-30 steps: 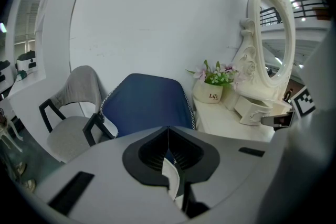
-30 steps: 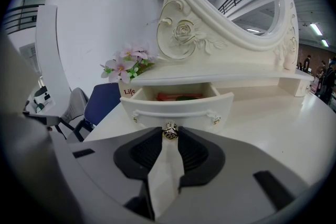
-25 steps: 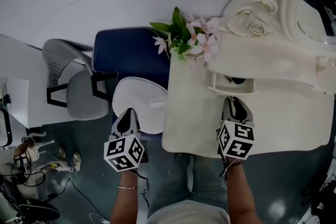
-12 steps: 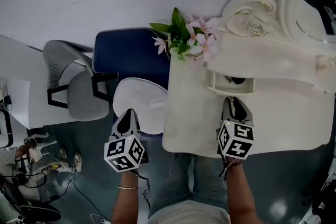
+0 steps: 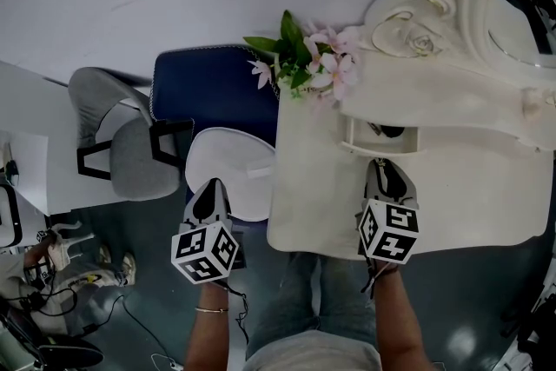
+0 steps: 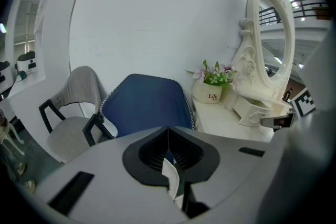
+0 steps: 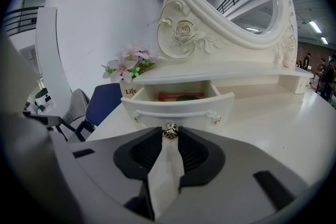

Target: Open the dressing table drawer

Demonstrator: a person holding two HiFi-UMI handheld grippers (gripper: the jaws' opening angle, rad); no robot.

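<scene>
Clamping the drawer's metal knob (image 7: 169,130) in my right gripper (image 7: 169,135), I face the pulled-out drawer (image 7: 181,110) dead ahead; my left gripper (image 6: 168,132), clenched empty, hangs well aside.

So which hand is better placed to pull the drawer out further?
Right. The right hand-held gripper has the drawer knob between its jaws; the left hand-held gripper is off the table, over the chair.

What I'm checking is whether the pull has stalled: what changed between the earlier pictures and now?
Nothing visibly changed. The drawer stays pulled out, the right gripper stays closed on its knob, and the left gripper stays shut, off the dressing table.
</scene>
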